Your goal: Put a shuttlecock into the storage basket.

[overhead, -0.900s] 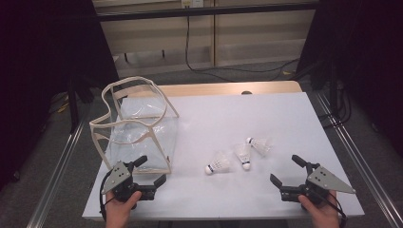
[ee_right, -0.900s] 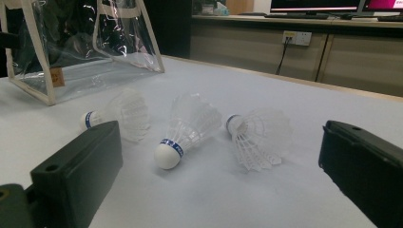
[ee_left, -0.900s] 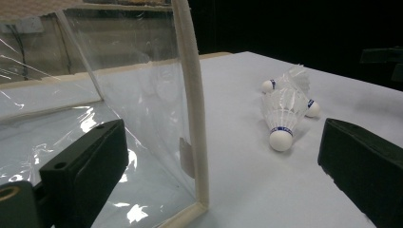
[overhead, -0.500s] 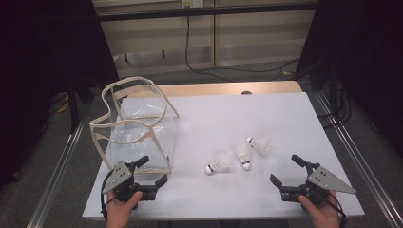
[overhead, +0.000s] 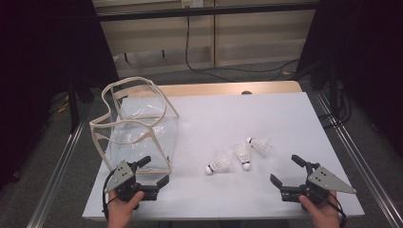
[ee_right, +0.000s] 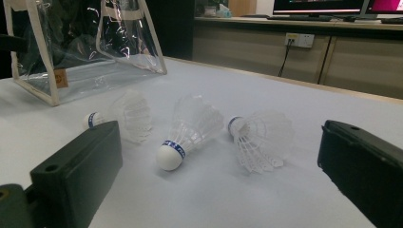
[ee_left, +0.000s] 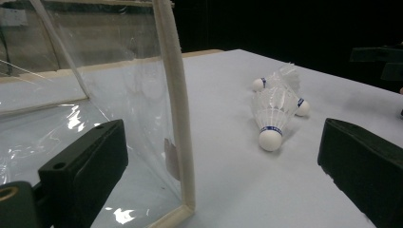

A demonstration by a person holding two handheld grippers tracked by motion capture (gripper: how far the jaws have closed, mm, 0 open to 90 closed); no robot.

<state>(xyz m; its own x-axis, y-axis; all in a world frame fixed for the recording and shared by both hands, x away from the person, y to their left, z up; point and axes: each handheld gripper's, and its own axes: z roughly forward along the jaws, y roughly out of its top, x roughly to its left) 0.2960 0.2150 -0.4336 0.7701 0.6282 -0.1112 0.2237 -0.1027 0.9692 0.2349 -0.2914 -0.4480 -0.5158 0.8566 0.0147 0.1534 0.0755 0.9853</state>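
Observation:
A clear plastic bag with cream trim stands open at the left of the white table. Three white shuttlecocks lie close together at the front centre. My left gripper rests by the front edge, open and empty, and the bag's near corner trim rises just ahead of its jaws. My right gripper is open at the front right, aimed at the shuttlecocks, which lie a short way beyond its jaws. Nothing sits between its jaws.
The table's front edge runs just under both hands. Metal rails flank the table on both sides. Wooden cabinets with a hanging cable stand behind it. The bag stands beyond the shuttlecocks in the right gripper view.

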